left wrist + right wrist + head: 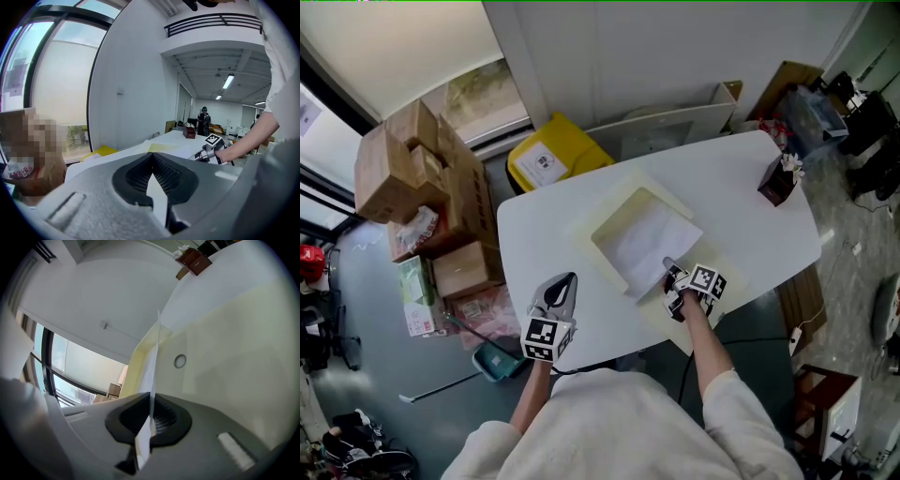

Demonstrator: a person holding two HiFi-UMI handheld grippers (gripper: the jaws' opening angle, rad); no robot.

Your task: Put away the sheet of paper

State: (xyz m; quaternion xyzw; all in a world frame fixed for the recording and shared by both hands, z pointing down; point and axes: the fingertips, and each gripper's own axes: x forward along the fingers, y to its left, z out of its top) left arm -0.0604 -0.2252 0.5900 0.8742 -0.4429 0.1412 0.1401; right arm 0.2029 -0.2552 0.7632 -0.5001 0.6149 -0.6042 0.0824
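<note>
Between my right gripper's (669, 266) jaws the sheet of paper's (651, 240) near edge is pinched tight, the rest lying ahead over the open pale-yellow folder (615, 216) on the white table (741, 187); leftward, my left gripper (560, 289) is closed, empty

Bright daylight from windows (51, 89), soft shadows; gripper views fisheye w/ dark corners, blurry foreground.

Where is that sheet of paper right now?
In the head view, the sheet of paper lies mid-table on the open pale yellow folder, with its near edge pinched in the right gripper.
</note>
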